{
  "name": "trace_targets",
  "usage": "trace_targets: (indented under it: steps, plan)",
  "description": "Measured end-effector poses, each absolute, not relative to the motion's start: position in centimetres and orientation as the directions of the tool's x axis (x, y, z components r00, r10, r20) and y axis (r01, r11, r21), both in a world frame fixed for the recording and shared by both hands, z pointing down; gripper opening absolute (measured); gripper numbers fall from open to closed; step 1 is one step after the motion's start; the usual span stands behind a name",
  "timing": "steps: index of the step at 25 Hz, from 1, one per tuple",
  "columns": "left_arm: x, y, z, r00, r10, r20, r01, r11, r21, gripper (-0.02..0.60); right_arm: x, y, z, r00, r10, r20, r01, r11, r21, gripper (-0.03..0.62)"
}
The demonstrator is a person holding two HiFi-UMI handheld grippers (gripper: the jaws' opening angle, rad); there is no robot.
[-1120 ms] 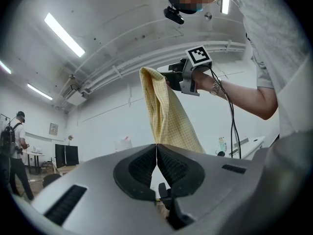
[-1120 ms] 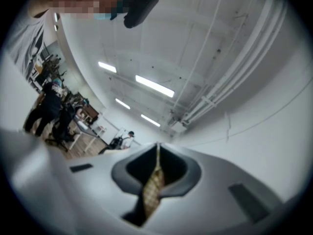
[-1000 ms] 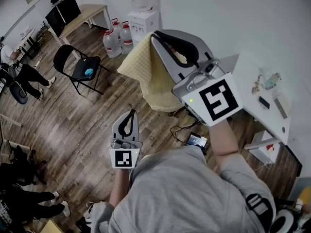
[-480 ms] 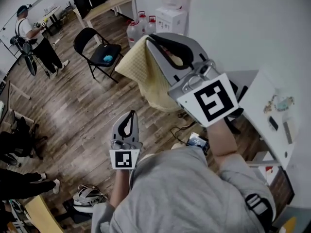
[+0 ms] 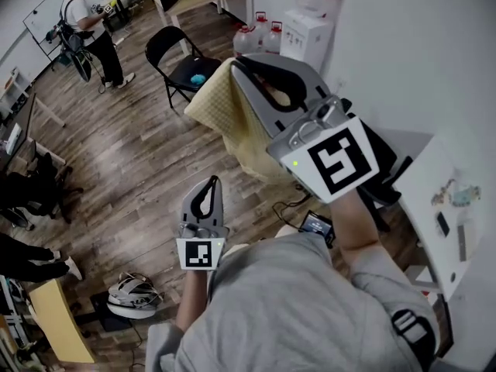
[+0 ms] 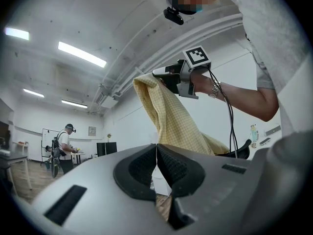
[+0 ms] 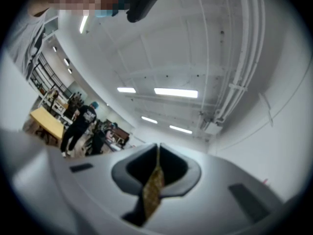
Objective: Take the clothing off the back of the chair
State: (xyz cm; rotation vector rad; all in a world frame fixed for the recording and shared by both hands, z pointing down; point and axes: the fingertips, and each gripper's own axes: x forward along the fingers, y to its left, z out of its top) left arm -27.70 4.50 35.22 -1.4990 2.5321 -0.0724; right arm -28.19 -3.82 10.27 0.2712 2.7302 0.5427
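Observation:
A pale yellow checked garment [image 5: 225, 111] hangs from my right gripper [image 5: 236, 62], which is raised high and shut on its top edge. In the right gripper view a strip of the cloth [image 7: 155, 185] shows pinched between the jaws. The garment [image 6: 171, 116] drapes down toward a black chair [image 6: 239, 151] by the white desk; whether its lower end rests on the chair I cannot tell. My left gripper [image 5: 208, 183] is lower and to the left, over the wooden floor, shut with nothing in it. Its jaws [image 6: 156, 146] meet in the left gripper view.
A black folding chair [image 5: 182, 64] with a blue thing on its seat stands at the back. Water jugs [image 5: 260, 37] and a dispenser [image 5: 310, 29] line the wall. A white desk [image 5: 442, 200] is on the right. A helmet [image 5: 136, 297] lies on the floor, and a person [image 5: 89, 25] stands far left.
The head view has swung: the folding chair, jugs and dispenser have slid rightward and upward in the picture. The right gripper still holds the garment high; the left stays shut below it.

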Motion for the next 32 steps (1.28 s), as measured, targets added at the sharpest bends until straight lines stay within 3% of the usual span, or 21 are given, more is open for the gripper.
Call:
trace_targets:
  steps: [15,32]
  plan:
    - [-30.2,7.9,35.7,-0.581,-0.803,-0.132,-0.793,0.595,-0.130,0.035,-32.6,0.4,11.1,-0.884,0.386,-0.265,0.266,0.880,0.393,0.043]
    - [-31.8,10.2,37.0,-0.606,-0.788,-0.107,-0.782,0.615,-0.101,0.035,-35.0,3.3,15.3,-0.890,0.418,-0.184,0.332,0.868,0.369,0.043]
